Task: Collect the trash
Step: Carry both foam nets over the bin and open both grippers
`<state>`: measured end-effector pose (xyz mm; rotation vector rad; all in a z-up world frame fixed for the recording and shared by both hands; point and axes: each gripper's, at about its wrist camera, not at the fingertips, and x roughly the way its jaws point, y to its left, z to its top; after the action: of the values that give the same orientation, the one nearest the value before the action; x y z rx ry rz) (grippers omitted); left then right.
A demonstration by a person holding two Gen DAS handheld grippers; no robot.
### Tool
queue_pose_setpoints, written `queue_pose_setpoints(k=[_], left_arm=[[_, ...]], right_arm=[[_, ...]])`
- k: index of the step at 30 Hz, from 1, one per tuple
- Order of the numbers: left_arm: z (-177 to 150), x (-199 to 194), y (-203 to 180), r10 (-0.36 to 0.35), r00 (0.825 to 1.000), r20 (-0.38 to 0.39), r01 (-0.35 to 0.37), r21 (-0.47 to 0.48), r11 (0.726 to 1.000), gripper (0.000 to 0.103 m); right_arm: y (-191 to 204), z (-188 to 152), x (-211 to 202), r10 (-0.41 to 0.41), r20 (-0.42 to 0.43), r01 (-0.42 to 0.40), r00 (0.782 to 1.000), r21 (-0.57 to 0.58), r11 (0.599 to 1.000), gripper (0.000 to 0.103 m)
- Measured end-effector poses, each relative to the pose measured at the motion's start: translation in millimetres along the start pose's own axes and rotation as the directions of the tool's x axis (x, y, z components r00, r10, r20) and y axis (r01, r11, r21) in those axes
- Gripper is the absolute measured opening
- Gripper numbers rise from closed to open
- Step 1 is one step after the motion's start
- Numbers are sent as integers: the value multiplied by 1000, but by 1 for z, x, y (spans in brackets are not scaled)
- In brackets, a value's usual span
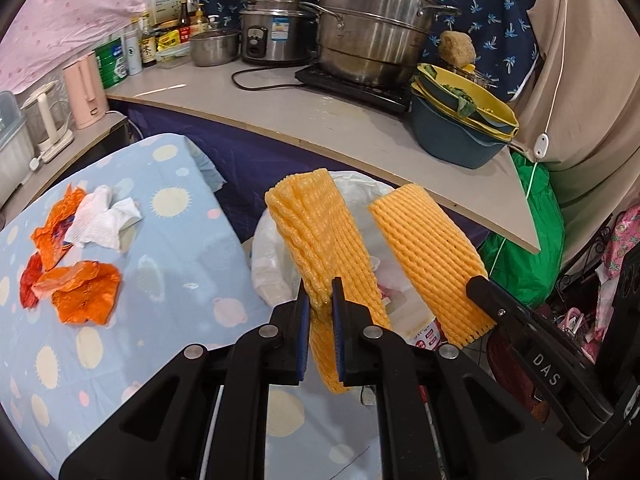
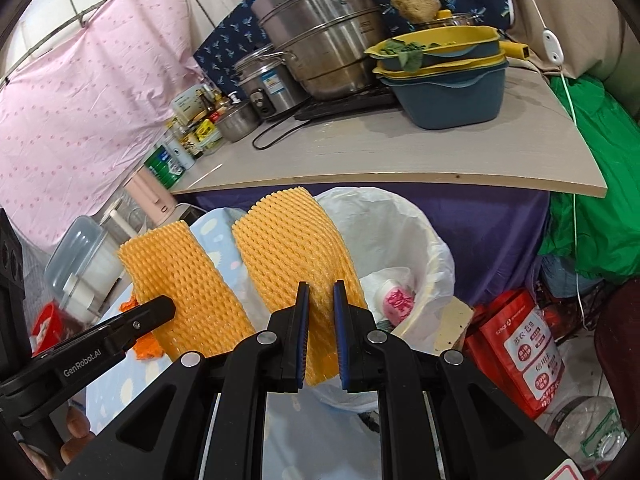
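- Your left gripper (image 1: 321, 296) pinches one orange foam net (image 1: 320, 236); your right gripper (image 2: 321, 300) clamps another foam net (image 2: 296, 248).
- Both hang above the lined bin (image 2: 404, 216).
- They look light and squashy; an end grip should do.

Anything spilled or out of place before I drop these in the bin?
Nothing spilled. Each claw, left and right, is shut on its own foam net over the bin. Orange wrappers and a tissue lie on the table, uncollected.
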<state>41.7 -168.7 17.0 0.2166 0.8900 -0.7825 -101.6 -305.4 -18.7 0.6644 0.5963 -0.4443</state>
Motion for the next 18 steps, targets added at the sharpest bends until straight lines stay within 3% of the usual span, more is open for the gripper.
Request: queue_pose_setpoints(k=[13,18], left_arm=[[15,52,-13,-6,998,-67,7,21,1000,11],[15,62,-12,-4,997,-73,5,10,1000,12]], right_arm=[[-19,9,35,-46,-41,47,998,30,998,12],[-20,10,43,-50,-51,52,997,33,998,17]])
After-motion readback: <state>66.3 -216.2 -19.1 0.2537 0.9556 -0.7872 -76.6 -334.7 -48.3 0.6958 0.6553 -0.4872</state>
